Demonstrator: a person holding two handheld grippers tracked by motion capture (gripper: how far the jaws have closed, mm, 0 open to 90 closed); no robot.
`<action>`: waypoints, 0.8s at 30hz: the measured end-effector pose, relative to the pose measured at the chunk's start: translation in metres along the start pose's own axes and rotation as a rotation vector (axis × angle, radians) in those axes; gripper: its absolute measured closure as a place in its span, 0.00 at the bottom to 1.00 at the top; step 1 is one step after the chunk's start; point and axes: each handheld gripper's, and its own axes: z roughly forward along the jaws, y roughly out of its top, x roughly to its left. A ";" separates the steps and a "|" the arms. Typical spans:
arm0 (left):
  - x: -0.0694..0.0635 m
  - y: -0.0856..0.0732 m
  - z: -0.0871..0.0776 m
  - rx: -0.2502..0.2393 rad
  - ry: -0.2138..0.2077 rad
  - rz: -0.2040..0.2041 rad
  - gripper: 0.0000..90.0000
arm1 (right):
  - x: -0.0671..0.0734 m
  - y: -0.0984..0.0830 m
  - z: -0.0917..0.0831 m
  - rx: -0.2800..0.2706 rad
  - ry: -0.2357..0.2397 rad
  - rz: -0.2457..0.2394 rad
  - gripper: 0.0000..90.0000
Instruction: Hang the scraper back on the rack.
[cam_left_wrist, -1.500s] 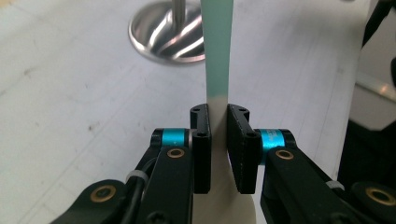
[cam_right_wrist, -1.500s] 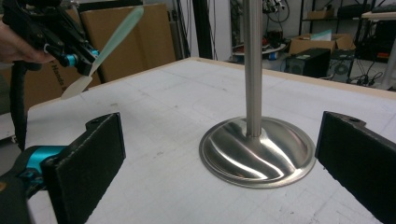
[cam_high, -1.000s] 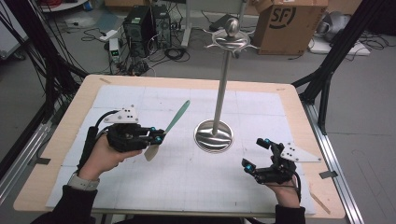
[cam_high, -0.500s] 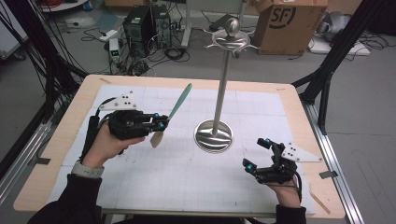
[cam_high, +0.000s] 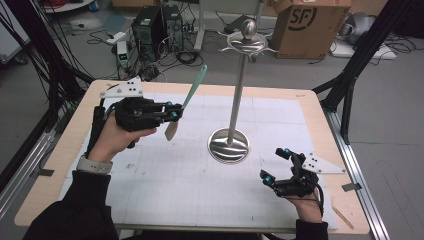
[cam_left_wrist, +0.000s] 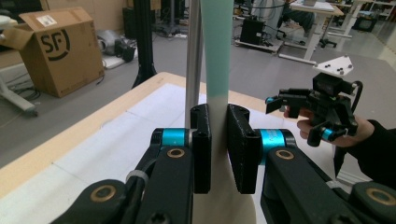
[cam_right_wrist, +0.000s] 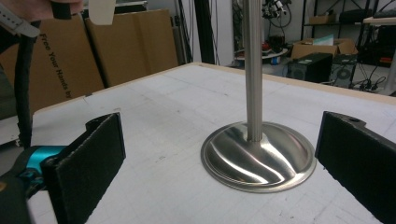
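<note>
1. Left gripper (cam_high: 172, 114): held above the left half of the table (cam_high: 150, 200), raised off the surface. Its jaws are clamped on a spatula (cam_high: 186, 100), gripping it where the handle meets the blade.
2. Spatula: mint-green handle slanting up and away toward the far side; cream blade pointing down toward the table, clear of the surface. In the left gripper view (cam_left_wrist: 218, 135) the spatula (cam_left_wrist: 217, 56) stands between the two pads, handle rising out of frame.
3. Right gripper (cam_high: 276, 165): low over the near right corner of the table, in the person's right hand. Jaws wide apart, holding nothing; the right gripper view (cam_right_wrist: 219, 163) looks between them at the stand's base.
4. Utensil stand (cam_high: 235, 100): polished metal, round domed base on the table centre, slim upright pole, hooked crown and ball finial on top. Nothing hangs on it. It is beside the spatula, not touching.
5. Table: pale wooden edge, covered by a white gridded mat (cam_high: 190, 180).
6. Cardboard box (cam_high: 305, 25): on the floor beyond the far edge.
</note>
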 end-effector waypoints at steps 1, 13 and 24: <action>0.001 0.003 0.000 -0.004 0.007 0.005 0.89 | 0.000 0.000 0.000 0.001 -0.001 -0.001 0.00; -0.002 0.025 0.003 -0.045 0.013 0.025 0.89 | 0.001 0.000 0.000 -0.001 0.000 -0.002 0.00; -0.007 0.036 0.017 -0.048 0.039 0.046 0.89 | 0.001 0.000 -0.001 -0.003 0.002 -0.003 0.00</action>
